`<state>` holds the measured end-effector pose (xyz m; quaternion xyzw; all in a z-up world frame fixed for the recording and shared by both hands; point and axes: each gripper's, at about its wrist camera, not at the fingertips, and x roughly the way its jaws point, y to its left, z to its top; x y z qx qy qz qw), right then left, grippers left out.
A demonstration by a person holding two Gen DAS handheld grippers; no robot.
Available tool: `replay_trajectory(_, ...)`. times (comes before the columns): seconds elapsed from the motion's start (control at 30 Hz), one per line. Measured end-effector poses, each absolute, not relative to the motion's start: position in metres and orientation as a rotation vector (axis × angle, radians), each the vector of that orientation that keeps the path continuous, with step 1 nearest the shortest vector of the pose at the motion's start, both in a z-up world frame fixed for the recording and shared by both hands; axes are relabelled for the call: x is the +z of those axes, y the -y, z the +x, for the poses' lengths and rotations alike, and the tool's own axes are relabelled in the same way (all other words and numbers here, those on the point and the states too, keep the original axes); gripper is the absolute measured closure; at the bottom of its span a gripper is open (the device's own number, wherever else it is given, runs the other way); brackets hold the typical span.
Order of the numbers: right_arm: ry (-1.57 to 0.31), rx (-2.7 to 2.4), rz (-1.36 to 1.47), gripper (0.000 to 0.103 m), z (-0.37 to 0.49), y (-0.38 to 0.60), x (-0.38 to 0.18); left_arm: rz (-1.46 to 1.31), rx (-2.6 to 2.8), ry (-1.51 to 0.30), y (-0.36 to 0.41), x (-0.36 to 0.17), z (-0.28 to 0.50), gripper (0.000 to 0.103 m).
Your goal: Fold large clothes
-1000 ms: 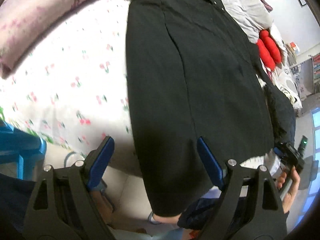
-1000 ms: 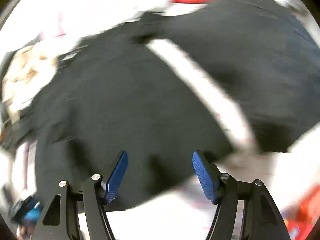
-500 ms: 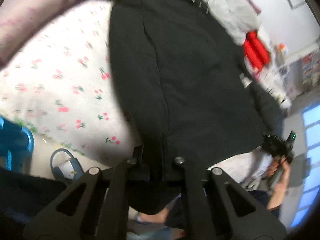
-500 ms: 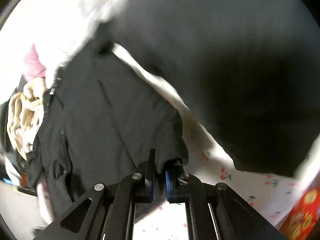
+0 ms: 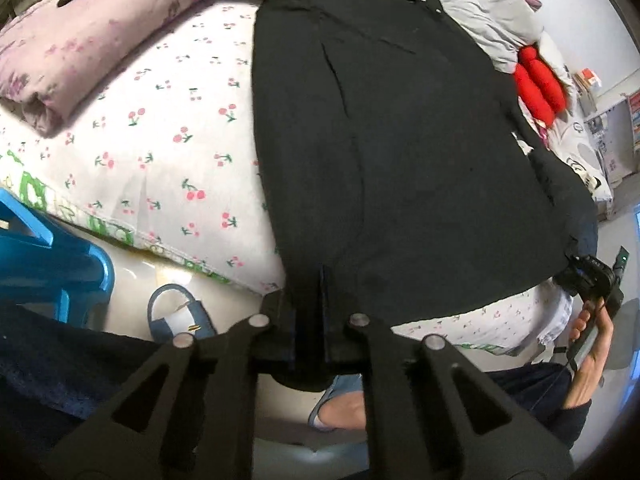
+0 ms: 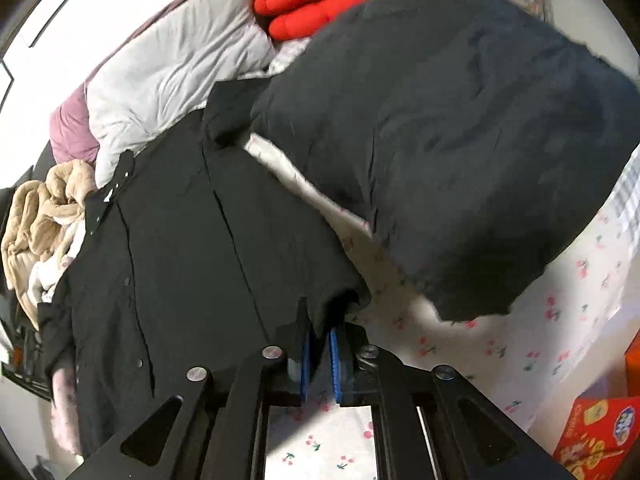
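Observation:
A large black garment (image 5: 400, 152) with snap buttons lies spread on a bed with a cherry-print sheet (image 5: 168, 152). My left gripper (image 5: 310, 320) is shut on the garment's near hem at the bed's edge. My right gripper (image 6: 319, 344) is shut on the garment's (image 6: 192, 248) other hem corner. The right gripper also shows in the left wrist view (image 5: 588, 276), at the hem's far right end. A second dark cloth (image 6: 460, 132) lies bunched to the right of the garment.
A pink folded blanket (image 5: 92, 40), a grey duvet (image 6: 172, 64), red cushions (image 6: 308, 4) and a beige blanket (image 6: 44, 216) lie around the garment. A blue plastic stool (image 5: 44, 256) and a blue handbag (image 5: 176, 316) stand on the floor. A red box (image 6: 600, 436) is at right.
Both grippers were open a second ago and have shut on the garment's hem. The dark cloth at right has settled further right, and the views have steadied.

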<state>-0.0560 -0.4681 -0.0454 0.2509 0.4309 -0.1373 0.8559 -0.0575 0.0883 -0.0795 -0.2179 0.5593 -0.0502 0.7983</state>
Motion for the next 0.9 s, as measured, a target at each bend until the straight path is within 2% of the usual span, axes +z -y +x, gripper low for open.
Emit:
replay_trajectory(0.07,-0.909,-0.329,0.465,0.085,-0.064,0.464,-0.041,-0.488,-0.101,-1.185,-0.092,-0.071,-0.057,0.082)
replay_trajectory(0.2,-0.826,-0.486,0.405,0.061,-0.075,0.462,-0.023,-0.435,-0.050,-1.101,-0.102,-0.049,-0.062,0.060)
replay_trajectory(0.23,-0.777,-0.526,0.406,0.048,-0.081,0.465,-0.014,-0.428,-0.036,-1.079,-0.105,-0.040,-0.060,0.059)
replay_trajectory(0.3,-0.665,-0.499,0.473,0.037,-0.096,0.469,0.001,-0.423,-0.023,-1.041,-0.108,-0.028,-0.057,0.057)
replay_trajectory(0.4,-0.664,-0.383,0.468,0.037,-0.084,0.449,0.004,-0.407,-0.011,-0.998,-0.109,-0.014,-0.043,0.046)
replay_trajectory(0.53,-0.802,-0.203,0.393,0.037,-0.043,0.399,-0.011,-0.397,-0.027,-0.974,-0.099,0.005,-0.010,0.041)
replay_trajectory(0.57,-0.821,-0.174,0.370,0.037,-0.033,0.385,-0.013,-0.381,-0.024,-0.964,-0.095,0.011,-0.002,0.031)
replay_trajectory(0.63,-0.828,-0.144,0.300,0.032,-0.024,0.362,-0.012,-0.341,-0.014,-0.931,-0.084,0.022,0.015,0.019)
replay_trajectory(0.73,-0.840,-0.085,0.217,0.018,-0.005,0.324,-0.014,-0.280,-0.004,-0.926,-0.066,0.029,0.043,0.018)
replay_trajectory(0.9,-0.939,0.055,0.149,0.018,0.032,0.265,-0.040,-0.245,-0.060,-1.012,-0.040,0.022,0.101,0.018)
